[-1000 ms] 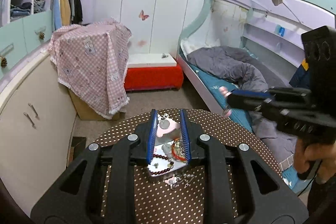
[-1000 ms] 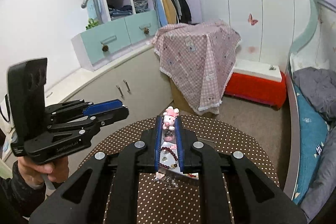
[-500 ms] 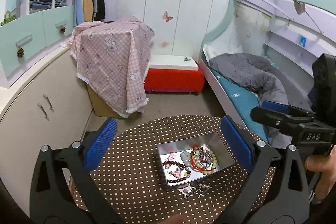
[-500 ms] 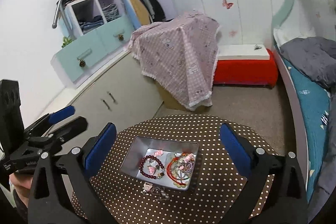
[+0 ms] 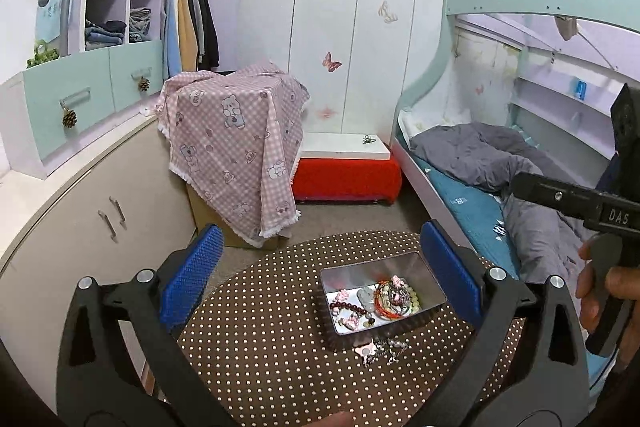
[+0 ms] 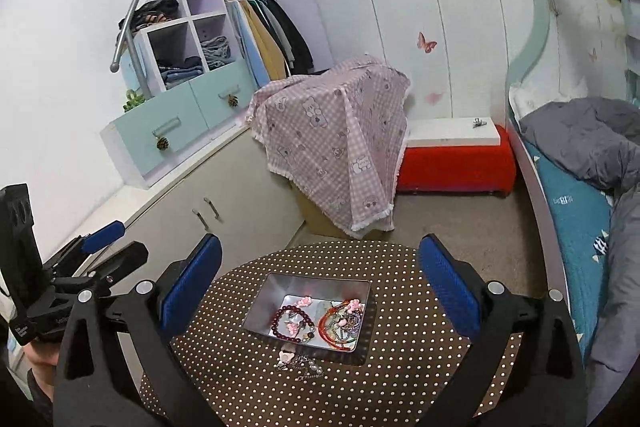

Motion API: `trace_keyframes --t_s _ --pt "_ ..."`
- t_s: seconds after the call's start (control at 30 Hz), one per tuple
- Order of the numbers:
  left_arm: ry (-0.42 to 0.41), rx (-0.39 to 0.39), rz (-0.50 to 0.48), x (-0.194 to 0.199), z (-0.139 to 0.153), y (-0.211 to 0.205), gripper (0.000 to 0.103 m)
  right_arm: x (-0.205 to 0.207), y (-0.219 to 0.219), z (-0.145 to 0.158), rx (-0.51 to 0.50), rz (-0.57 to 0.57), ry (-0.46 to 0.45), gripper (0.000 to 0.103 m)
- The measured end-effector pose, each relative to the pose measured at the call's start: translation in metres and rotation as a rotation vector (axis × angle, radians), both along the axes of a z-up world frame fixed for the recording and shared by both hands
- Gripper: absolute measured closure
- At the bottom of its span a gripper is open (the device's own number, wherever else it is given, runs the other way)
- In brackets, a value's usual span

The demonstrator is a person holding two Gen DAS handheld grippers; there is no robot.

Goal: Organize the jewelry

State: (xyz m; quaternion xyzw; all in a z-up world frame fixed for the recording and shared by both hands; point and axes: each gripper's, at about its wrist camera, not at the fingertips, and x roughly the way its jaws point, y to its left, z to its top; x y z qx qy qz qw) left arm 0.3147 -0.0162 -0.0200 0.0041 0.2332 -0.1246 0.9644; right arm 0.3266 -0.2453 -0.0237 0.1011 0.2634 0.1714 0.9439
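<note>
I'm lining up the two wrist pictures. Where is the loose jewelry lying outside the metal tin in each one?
Left wrist: the loose jewelry lies on the dotted table, just at the near edge of the tin, low and right of centre.
Right wrist: the loose jewelry lies by the tin's near edge, low and about centre.
Shared landmark: the red bench against the white wardrobe.

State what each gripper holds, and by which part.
Nothing. The left gripper and right gripper are both open and empty, above the tin.
</note>
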Motion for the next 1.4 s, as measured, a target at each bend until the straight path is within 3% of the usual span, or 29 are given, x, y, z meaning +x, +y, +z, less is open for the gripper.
trace_keyframes --t_s 0.4,0.67,1.1,1.4 --pt "-0.006 0.027 0.021 -0.029 -0.015 0.002 0.006 -0.028 0.002 -0.005 -0.009 -0.012 -0.02 0.008" --pt "-0.004 0.056 0.03 -0.047 -0.029 -0.003 0.006 -0.049 0.006 -0.025 -0.045 -0.022 -0.002 0.008" --pt "0.119 0.091 -0.004 -0.048 -0.077 -0.021 0.006 -0.062 0.0 -0.089 -0.032 -0.038 0.145 0.008" --pt "0.294 0.151 -0.033 -0.022 -0.145 -0.039 0.006 -0.063 -0.01 -0.132 -0.032 -0.057 0.248 0.008"
